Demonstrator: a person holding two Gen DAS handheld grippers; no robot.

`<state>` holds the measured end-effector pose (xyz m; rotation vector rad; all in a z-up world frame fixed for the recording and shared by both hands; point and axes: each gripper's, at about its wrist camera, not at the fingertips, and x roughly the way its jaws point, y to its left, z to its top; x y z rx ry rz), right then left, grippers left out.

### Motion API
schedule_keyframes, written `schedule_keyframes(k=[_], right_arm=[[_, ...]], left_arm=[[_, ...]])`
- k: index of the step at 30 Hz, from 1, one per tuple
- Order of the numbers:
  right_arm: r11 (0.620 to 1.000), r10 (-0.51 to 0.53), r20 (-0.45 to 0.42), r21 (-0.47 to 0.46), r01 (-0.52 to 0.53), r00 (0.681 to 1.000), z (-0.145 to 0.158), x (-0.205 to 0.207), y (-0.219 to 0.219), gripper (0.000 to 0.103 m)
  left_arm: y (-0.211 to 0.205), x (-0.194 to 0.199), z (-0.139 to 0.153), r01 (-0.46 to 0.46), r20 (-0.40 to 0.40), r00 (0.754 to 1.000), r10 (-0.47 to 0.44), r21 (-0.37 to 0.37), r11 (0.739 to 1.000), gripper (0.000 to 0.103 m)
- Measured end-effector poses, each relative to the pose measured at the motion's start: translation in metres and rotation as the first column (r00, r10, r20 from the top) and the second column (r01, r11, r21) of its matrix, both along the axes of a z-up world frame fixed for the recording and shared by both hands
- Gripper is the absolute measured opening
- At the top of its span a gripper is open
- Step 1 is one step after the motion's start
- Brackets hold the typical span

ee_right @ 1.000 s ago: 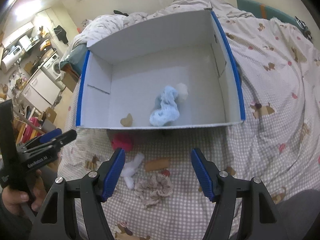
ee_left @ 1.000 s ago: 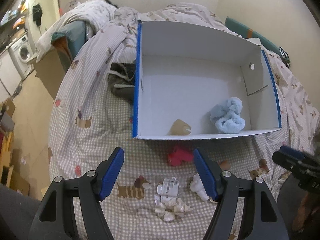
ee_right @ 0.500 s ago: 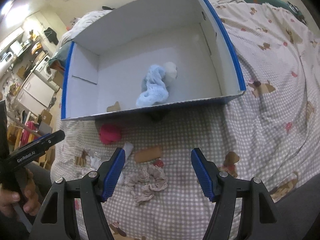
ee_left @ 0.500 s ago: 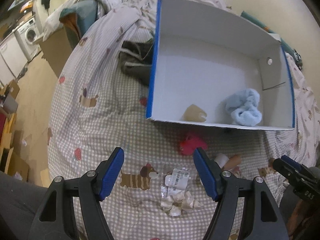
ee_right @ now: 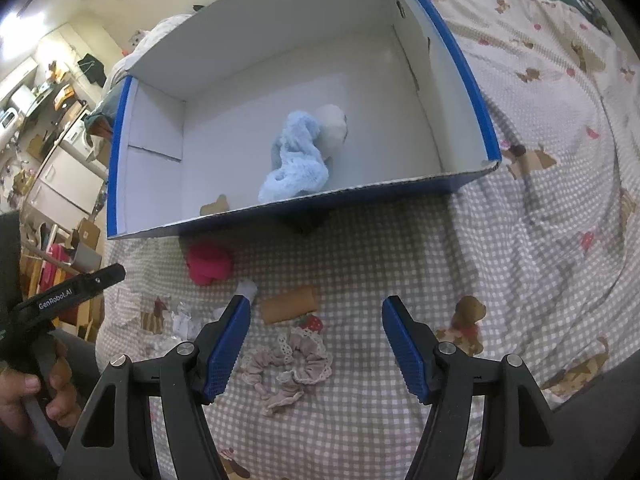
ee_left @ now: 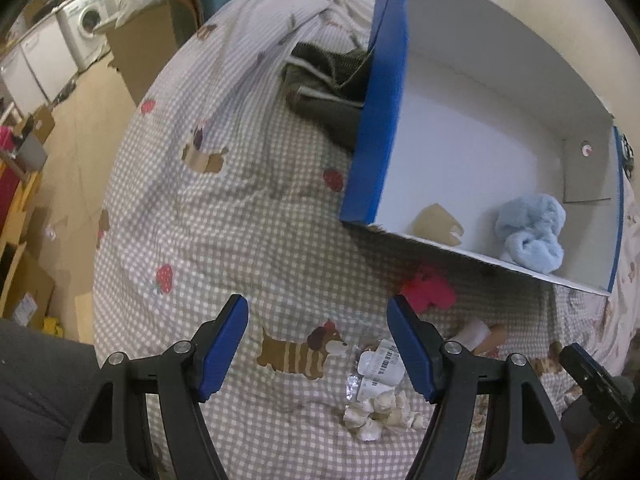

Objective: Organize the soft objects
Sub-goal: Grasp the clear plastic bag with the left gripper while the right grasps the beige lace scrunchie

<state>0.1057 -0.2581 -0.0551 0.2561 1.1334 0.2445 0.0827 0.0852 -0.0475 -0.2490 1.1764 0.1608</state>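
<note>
Bedspread (ee_right: 460, 280): beige-and-white gingham check, printed with brown dachshunds and red strawberries.
Cardboard box (ee_right: 472, 80): white inside, royal blue outside and along its rim.
Plush toy (ee_right: 296, 160) in the box: pale sky blue, with a white rounded part at its far end.
Cardboard scrap (ee_left: 436, 224) in the box's near left corner: plain tan.
Fuzzy ball (ee_right: 209, 262) just before the box: magenta red.
Roll (ee_right: 289, 305) near it: tan brown.
Scrunchie (ee_right: 290, 364): dusty mauve, edged with cream lace.
Crumpled wrappers (ee_left: 376, 392): white and silver, one with a black barcode.
Garment (ee_left: 328, 88) left of the box: dark grey, pale stripes.
Finger pads (ee_right: 404, 344) on both tools: blue on black frames.
</note>
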Motion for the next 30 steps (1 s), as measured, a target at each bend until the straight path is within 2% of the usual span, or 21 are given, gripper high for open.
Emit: schedule_keyframes(k=[6, 11, 18, 19, 20, 21, 22, 24, 26, 30], right_arm=[[0.999, -0.034, -0.019, 0.020, 0.034, 0.999, -0.003, 0.001, -0.008, 0.072], [1.000, -0.019, -0.025, 0.007, 0.019, 1.000, -0.004, 0.001, -0.004, 0.072], [1.000, -0.018, -0.024, -0.006, 0.017, 1.000, -0.004, -0.002, -0.002, 0.072], [1.000, -0.021, -0.027, -0.005, 0.021, 0.999, -0.004, -0.001, -0.002, 0.072], [1.000, -0.023, -0.030, -0.003, 0.023, 0.999, -0.005, 0.000, -0.003, 0.072], [1.000, -0.024, -0.033, -0.002, 0.024, 0.999, -0.006, 0.001, -0.004, 0.072], [1.000, -0.024, -0.036, -0.002, 0.024, 0.999, -0.007, 0.002, -0.005, 0.072], [1.000, -0.021, -0.043, -0.001, 0.021, 0.999, -0.009, 0.003, -0.006, 0.072], [1.000, -0.017, -0.051, -0.004, 0.017, 0.999, -0.011, 0.004, -0.005, 0.072], [1.000, 0.011, -0.088, -0.003, -0.011, 0.996, -0.019, 0.007, 0.001, 0.072]], left_arm=[[-0.011, 0.005, -0.028, 0.046, -0.112, 0.992, -0.054, -0.071, 0.996, 0.069], [-0.040, 0.014, -0.063, 0.144, -0.230, 0.959, -0.167, -0.114, 0.983, 0.069], [-0.056, 0.023, -0.082, 0.165, -0.242, 0.953, -0.182, -0.088, 0.982, 0.069], [-0.058, 0.022, -0.082, 0.174, -0.237, 0.953, -0.191, -0.091, 0.981, 0.062], [-0.061, 0.022, -0.081, 0.187, -0.231, 0.951, -0.205, -0.096, 0.978, 0.045], [-0.065, 0.022, -0.081, 0.197, -0.228, 0.949, -0.216, -0.102, 0.975, 0.035], [-0.068, 0.022, -0.080, 0.206, -0.225, 0.948, -0.226, -0.109, 0.972, 0.034], [-0.072, 0.020, -0.079, 0.215, -0.213, 0.948, -0.237, -0.122, 0.969, 0.019], [-0.073, 0.020, -0.076, 0.212, -0.203, 0.950, -0.238, -0.140, 0.967, 0.013], [-0.065, 0.020, -0.062, 0.200, -0.156, 0.961, -0.227, -0.171, 0.965, 0.013]])
